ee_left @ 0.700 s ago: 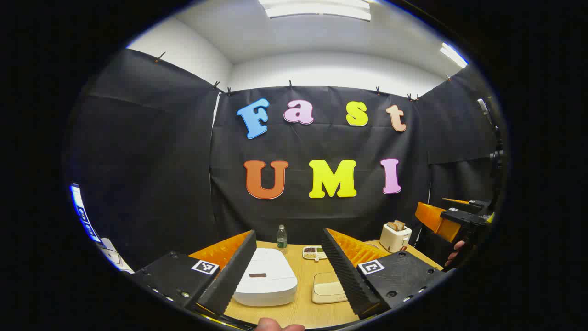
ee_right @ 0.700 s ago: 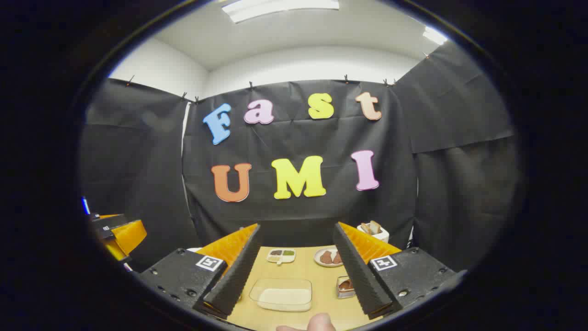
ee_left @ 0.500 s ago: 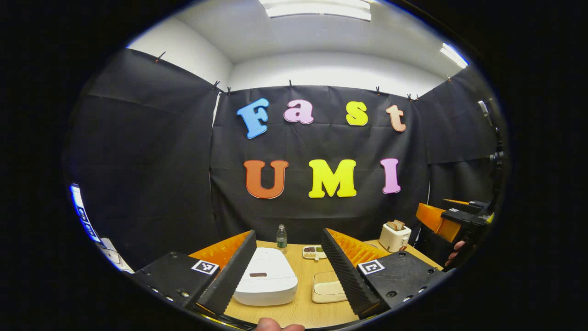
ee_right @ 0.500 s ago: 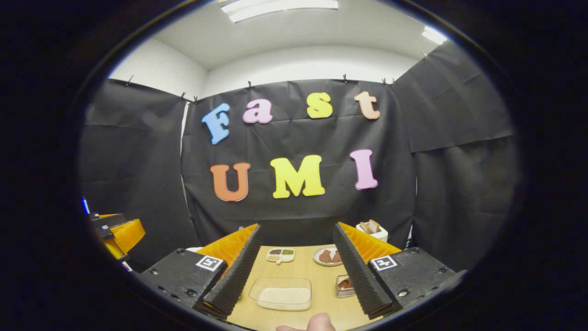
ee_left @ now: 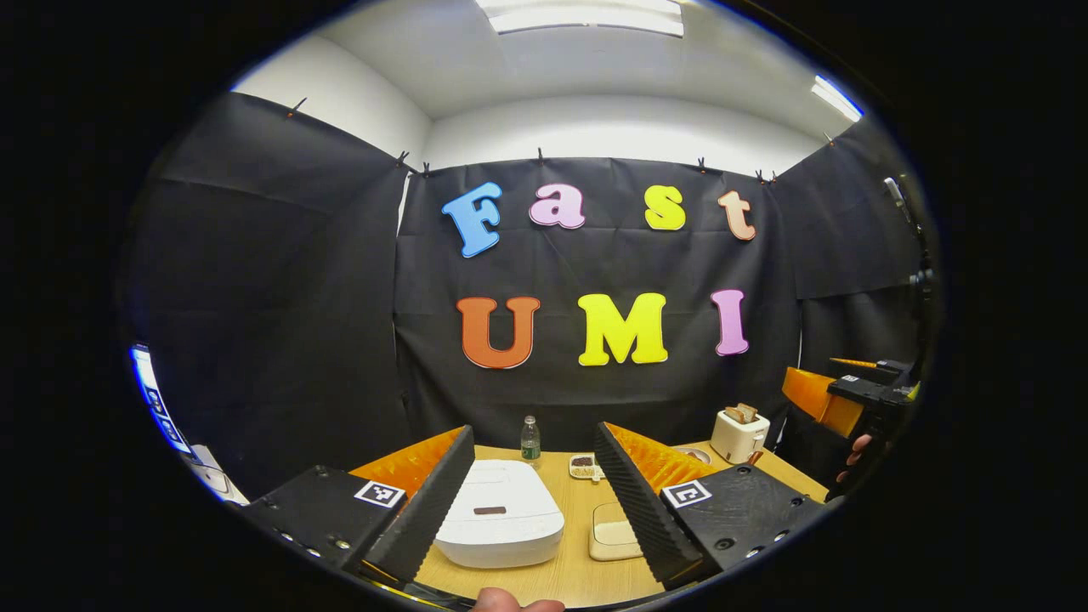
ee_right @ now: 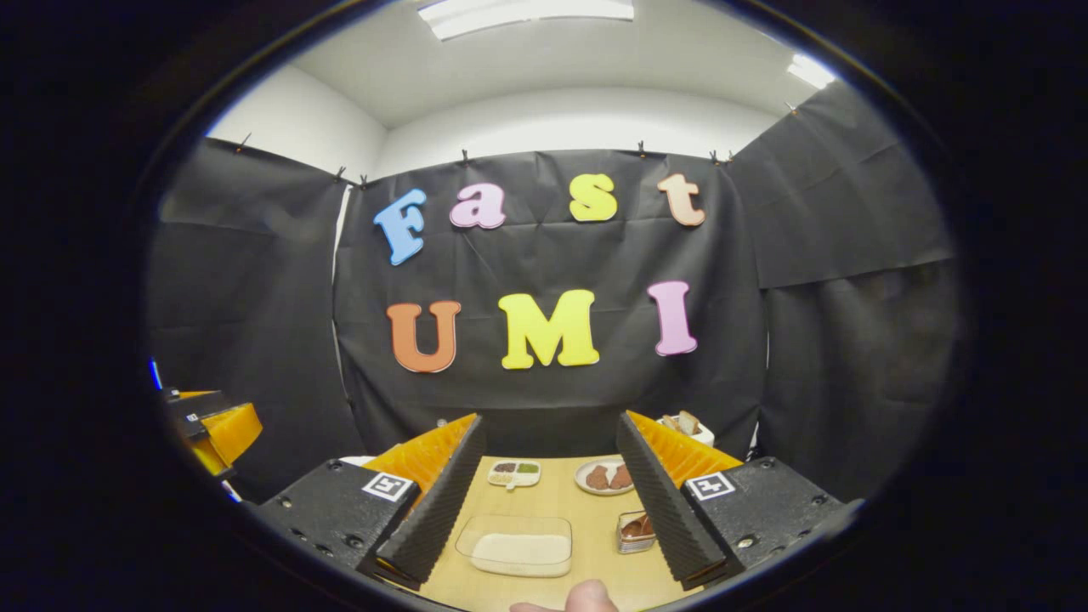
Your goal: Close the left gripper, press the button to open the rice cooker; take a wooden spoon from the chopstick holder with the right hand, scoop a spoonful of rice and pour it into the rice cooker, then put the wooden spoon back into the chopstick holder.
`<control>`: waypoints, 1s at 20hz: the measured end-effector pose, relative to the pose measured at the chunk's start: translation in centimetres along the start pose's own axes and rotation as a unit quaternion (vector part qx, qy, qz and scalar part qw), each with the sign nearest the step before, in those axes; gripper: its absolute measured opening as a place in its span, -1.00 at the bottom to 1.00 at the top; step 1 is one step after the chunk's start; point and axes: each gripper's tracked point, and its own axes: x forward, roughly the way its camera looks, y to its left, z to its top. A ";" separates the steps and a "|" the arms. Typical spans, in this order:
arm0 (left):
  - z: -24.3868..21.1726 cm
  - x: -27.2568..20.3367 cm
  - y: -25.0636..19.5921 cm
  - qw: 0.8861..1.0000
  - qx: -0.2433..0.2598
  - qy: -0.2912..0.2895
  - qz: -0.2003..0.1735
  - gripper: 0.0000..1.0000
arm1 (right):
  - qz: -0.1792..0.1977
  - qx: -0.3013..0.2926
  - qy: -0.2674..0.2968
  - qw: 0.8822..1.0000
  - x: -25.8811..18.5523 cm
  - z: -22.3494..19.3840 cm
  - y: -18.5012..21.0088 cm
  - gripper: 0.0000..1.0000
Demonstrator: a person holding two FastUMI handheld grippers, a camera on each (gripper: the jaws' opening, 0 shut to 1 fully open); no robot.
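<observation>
Black cloth walls close off the booth behind a light wooden table (ee_left: 561, 578). Toward its left edge, in the left gripper view, sits the white rice cooker (ee_left: 500, 525), lid down, a small dark button (ee_left: 490, 511) on top. Its smooth plastic shell looks rigid and fairly heavy, so I judge a firm push from closed fingertips should not shove it. The left gripper (ee_left: 534, 497) hovers above it, jaws wide apart and holding nothing. Nearer the table's middle, in the right gripper view, lies a clear shallow tray of rice (ee_right: 518, 546); loose grains will spill easily. The right gripper (ee_right: 550, 495) hangs over it, its 2 fingers spread wide and empty. I cannot make out the chopstick holder or wooden spoon.
</observation>
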 end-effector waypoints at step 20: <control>-6.7 3.2 2.2 0.993 -0.006 0.117 0.007 0.89 | 0.001 0.006 0.027 1.000 3.3 -2.5 -0.7 1.00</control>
